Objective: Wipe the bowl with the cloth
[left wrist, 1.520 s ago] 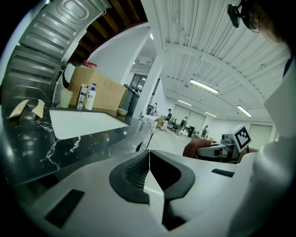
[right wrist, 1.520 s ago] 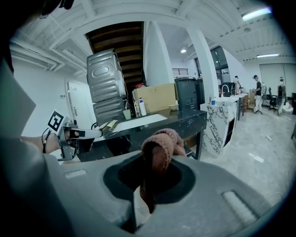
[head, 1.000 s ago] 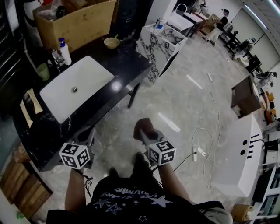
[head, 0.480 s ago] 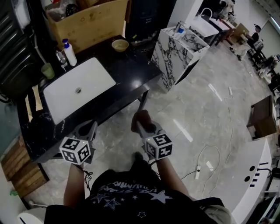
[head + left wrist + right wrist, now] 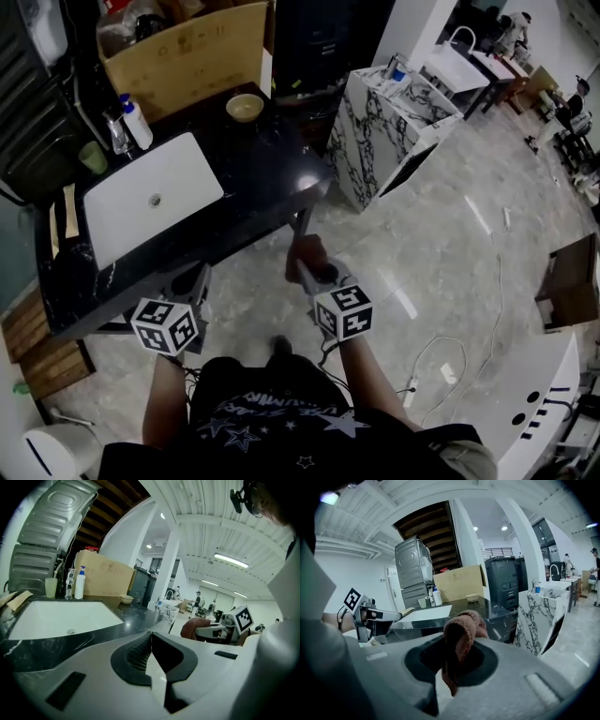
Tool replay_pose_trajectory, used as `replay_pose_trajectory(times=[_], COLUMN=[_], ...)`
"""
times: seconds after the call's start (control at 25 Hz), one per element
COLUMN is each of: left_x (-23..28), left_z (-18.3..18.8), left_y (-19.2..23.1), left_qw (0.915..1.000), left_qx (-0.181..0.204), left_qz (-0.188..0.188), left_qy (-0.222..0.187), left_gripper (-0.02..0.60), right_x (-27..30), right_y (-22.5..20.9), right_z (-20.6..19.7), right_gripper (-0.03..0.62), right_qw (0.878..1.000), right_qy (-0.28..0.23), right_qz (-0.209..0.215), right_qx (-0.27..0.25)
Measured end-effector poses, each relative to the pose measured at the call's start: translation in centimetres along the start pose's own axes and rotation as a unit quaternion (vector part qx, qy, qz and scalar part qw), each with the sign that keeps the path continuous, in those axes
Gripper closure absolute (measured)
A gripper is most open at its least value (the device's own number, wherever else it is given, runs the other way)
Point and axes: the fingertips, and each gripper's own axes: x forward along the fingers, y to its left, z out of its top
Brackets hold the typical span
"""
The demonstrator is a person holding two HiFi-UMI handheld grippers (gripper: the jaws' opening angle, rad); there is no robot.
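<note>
Head view looks down on a person standing off the near edge of a black counter (image 5: 272, 173), a gripper in each hand. The left gripper (image 5: 198, 276) hangs just at the counter's near edge. Its own view shows the two jaws pressed together with nothing between them.

The right gripper (image 5: 306, 272) is held out past the counter's near right corner, over the pale floor and clear of the counter top. Its jaws are clamped on a reddish-brown cloth (image 5: 461, 632). A looped fold stands up above the pads and a tail hangs down below them.

The bowl (image 5: 245, 108), small and cream-coloured, sits upright near the counter's far edge, toward its right end. It is well apart from both grippers and the cloth does not touch it.

A white sink (image 5: 187, 183) is set into the left half of the counter. Behind the sink, at the counter's far left corner, stand a white pump bottle (image 5: 137, 122) and a green cup (image 5: 92, 156). A big cardboard box (image 5: 187, 61) rises just beyond the counter's far edge, behind the bowl. To the right of the counter, past its far corner, stands a marble-patterned cabinet (image 5: 375, 131).
</note>
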Motion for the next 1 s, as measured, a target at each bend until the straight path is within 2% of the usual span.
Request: replay_pose_trajectory(times=[0.2,0.32,0.56,1.0], left_x=[1.8,2.7,4.9,9.6], left_z=[0.3,0.6,3.0,8.5], left_y=[-2.0,-1.7,1.1,8.6], left_qw=[0.9999,0.9999,0.9996,0.9970], left_qx=[0.014,0.015,-0.001,-0.024], left_qz=[0.000,-0.003,-0.021,-0.057], left_qy=[0.006,0.005,-0.018,-0.046], left_gripper=[0.572,0.572,0.572,0.572], right_x=[-0.1,0.6,2.9,9.6], right_y=[-2.6,-3.5,-4.6,-5.0], right_z=[-0.6,-0.8,0.8,7.4], right_gripper=[0.546,0.546,0.546,0.546], right_qw=[1.000,1.000,0.999,0.998], right_qy=[0.008,0.014,0.020,-0.008], right_qz=[0.000,-0.001,-0.023,-0.060], right_qx=[0.012,0.019,0.010,-0.018])
